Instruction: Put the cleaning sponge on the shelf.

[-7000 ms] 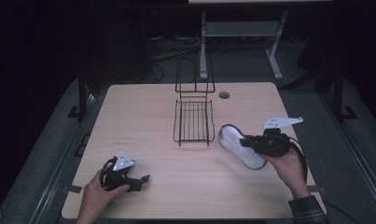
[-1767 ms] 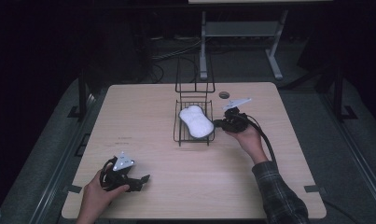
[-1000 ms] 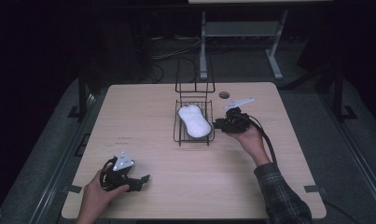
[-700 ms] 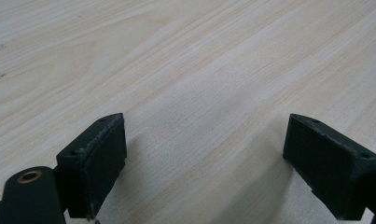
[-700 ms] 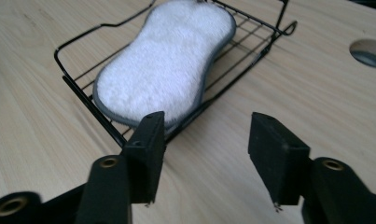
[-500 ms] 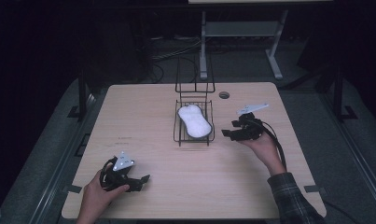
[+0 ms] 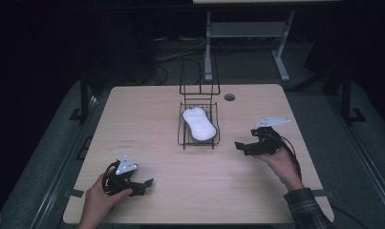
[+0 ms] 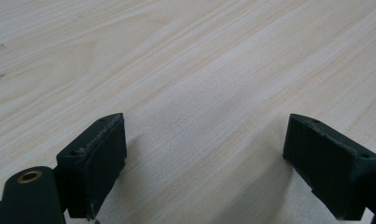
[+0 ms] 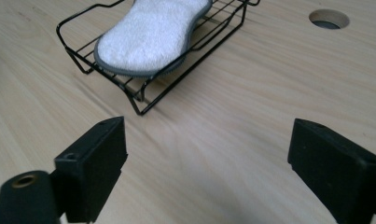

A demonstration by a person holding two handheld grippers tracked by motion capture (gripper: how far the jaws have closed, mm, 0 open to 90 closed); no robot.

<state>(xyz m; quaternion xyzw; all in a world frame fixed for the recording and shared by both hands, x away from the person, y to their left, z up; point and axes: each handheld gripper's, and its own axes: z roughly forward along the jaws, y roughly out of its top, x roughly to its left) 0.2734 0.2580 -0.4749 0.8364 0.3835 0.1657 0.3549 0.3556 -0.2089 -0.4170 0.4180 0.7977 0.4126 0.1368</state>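
The right gripper (image 7: 250,145) hangs with its jaws spread wide and nothing between them, just off the right side of the black wire rack (image 7: 198,125), toward the right edge of the tabletop (image 7: 147,119). In the right gripper view the rack (image 9: 148,88) sits just ahead of the jaws with the white, grey-edged sponge (image 9: 153,35) lying flat inside it, and a round cable hole (image 9: 329,18) lies beyond. The sponge (image 7: 198,124) fills most of the rack's tray near the tabletop's middle, toward the far edge. The left gripper (image 7: 140,183) rests near the front left corner, jaws also wide apart and empty. Half a second ago the right gripper was slightly farther up the table; it has drawn back toward the person, while the sponge and left gripper have not moved.
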